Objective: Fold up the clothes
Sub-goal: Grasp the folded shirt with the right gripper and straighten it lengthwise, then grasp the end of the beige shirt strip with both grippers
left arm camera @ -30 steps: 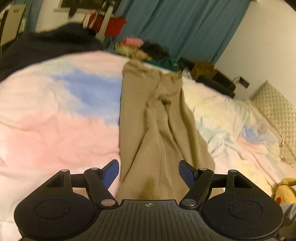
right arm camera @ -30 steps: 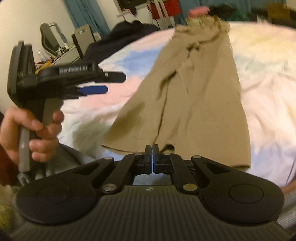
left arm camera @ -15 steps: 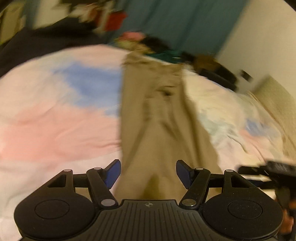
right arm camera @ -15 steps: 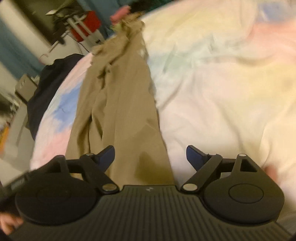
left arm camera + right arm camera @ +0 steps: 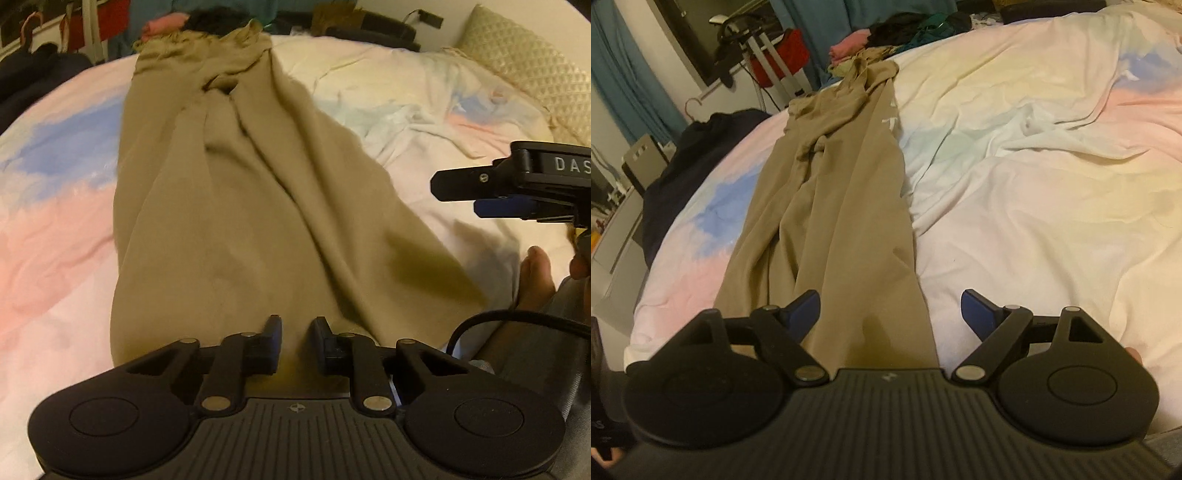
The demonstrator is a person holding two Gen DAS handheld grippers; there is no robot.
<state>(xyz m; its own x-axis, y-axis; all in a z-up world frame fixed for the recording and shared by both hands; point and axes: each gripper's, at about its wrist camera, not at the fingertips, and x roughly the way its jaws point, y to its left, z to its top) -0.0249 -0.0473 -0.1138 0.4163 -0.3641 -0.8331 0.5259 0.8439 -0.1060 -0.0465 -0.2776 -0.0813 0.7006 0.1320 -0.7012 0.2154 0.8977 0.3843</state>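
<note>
The left gripper (image 5: 297, 341) was over the near hem of the tan trousers (image 5: 229, 206), its jaws closing to a narrow gap with cloth between them; whether the pads already pressed it, I could not tell. The right gripper (image 5: 890, 314) stood with jaws wide over the trousers' right edge, holding nothing. The trousers lay lengthwise on the pastel bedcover (image 5: 1034, 206), toward a pile of clothes (image 5: 886, 33).
</note>
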